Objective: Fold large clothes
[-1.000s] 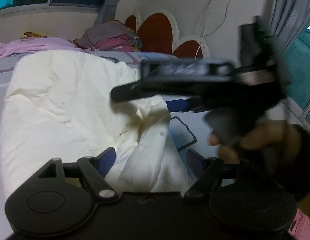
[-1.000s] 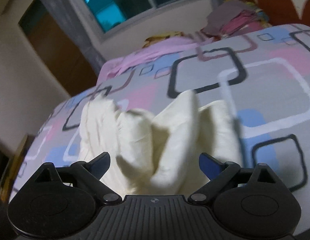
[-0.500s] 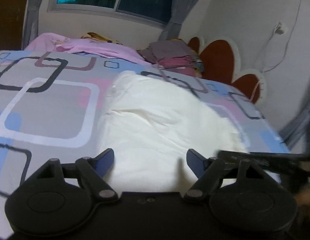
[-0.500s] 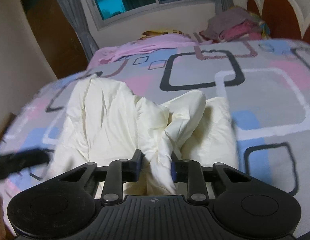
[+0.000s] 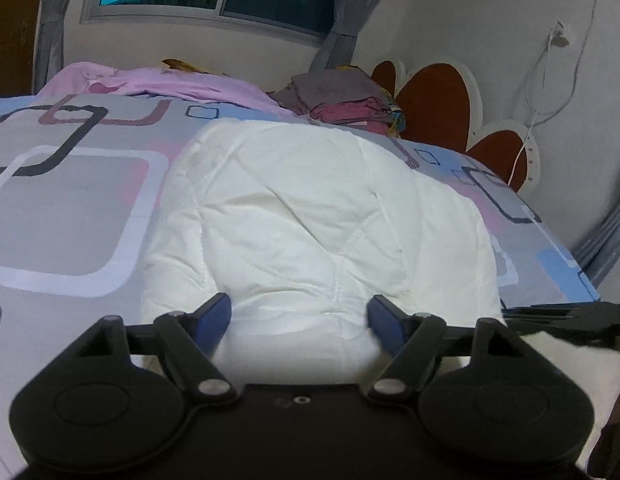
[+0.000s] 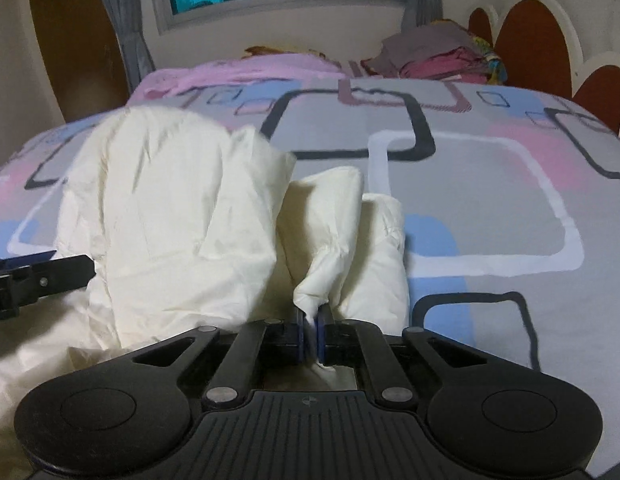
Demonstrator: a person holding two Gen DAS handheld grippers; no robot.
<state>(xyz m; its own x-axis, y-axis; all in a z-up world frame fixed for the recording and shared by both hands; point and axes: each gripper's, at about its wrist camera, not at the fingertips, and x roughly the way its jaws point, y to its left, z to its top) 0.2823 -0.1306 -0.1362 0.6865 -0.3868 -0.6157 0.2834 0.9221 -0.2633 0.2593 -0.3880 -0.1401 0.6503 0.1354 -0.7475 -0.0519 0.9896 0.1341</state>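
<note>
Because my right gripper (image 6: 308,330) has its blue pads pressed together on a thin pinch of the cream garment (image 6: 181,216), I have a firm anchor on what looks like a cuff or corner, with a little cloth poking through behind the pads. That pinch sits at the near edge of the bed (image 6: 490,200). From it the fabric rises in a narrow ridge toward the far side, so I judge this end is being held up to be carried over as a fold.

My left gripper (image 5: 299,320) stands wide open, gripping nothing. Its two blue pads straddle the near hem of the garment (image 5: 310,208), one on each side of a soft bulge. I read that as the approach for a second grasp, so that both ends can be lifted level.

In the left wrist view the garment lies spread and fairly smooth, running away toward the far side of the bed. In the right wrist view it is bunched into two or three puffy folds on the left, with the patterned bedsheet bare to the right. The other tool shows as a dark bar at the edge of each view, so the two sit near each other along the same hem.

Beyond, a pink blanket (image 6: 245,70) and a stack of folded clothes (image 6: 438,54) lie at the far end by the headboard (image 6: 534,40), well apart from my work.
</note>
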